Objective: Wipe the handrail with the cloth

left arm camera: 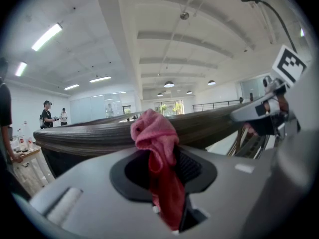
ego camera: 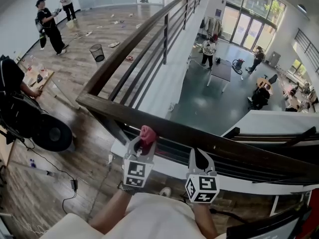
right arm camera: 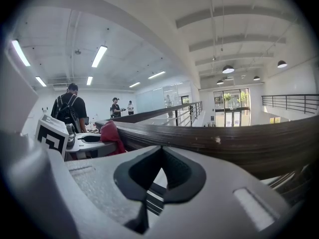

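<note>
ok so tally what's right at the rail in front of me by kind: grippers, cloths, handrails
grippers: 2 (left gripper, right gripper)
pink cloth: 1, in the left gripper's jaws
wooden handrail: 1
total: 4

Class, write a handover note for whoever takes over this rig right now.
Left tongs: shut on the pink cloth, held at the near edge of the wooden handrail; contact unclear.
Right tongs: shut, empty, beside the left one at the rail.
Done: cloth gripped and at the rail; how much is wiped cannot be told.
Left: wipe along the handrail.
</note>
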The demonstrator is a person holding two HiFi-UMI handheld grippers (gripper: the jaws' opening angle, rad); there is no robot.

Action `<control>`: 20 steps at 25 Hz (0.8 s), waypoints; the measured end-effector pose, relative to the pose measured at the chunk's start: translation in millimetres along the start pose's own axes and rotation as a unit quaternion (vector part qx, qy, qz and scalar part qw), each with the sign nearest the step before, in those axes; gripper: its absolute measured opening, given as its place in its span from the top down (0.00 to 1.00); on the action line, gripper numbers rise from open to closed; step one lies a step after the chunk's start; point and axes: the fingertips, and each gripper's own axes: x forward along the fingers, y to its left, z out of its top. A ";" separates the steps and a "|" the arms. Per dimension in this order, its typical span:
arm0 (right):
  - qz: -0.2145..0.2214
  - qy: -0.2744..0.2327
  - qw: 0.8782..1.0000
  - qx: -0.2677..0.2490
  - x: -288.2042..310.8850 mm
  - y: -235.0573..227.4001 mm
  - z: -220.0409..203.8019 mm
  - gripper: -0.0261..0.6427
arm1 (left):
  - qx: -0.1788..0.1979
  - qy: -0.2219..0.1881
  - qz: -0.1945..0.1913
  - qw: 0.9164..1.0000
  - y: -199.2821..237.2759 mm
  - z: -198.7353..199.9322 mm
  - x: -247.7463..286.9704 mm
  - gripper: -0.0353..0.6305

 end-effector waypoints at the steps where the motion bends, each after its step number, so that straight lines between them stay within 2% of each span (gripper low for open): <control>1: 0.000 0.000 1.000 0.000 -0.8 -1.5 0.0 0.96 | -0.001 0.002 0.002 1.000 -0.3 -0.2 0.3 0.75; 9: 0.002 -0.002 1.000 0.000 -2.5 -4.7 -0.8 0.96 | -0.008 0.004 0.007 1.000 1.3 -0.8 1.1 0.75; 15: -0.020 -0.001 1.000 0.006 -4.7 -12.5 -3.8 0.96 | -0.004 0.006 -0.006 1.000 -2.9 -1.8 1.7 0.75; 20: -0.042 -0.003 0.999 0.010 -3.6 -13.3 -4.6 0.96 | -0.007 -0.003 -0.002 1.000 -2.8 -2.3 2.2 0.75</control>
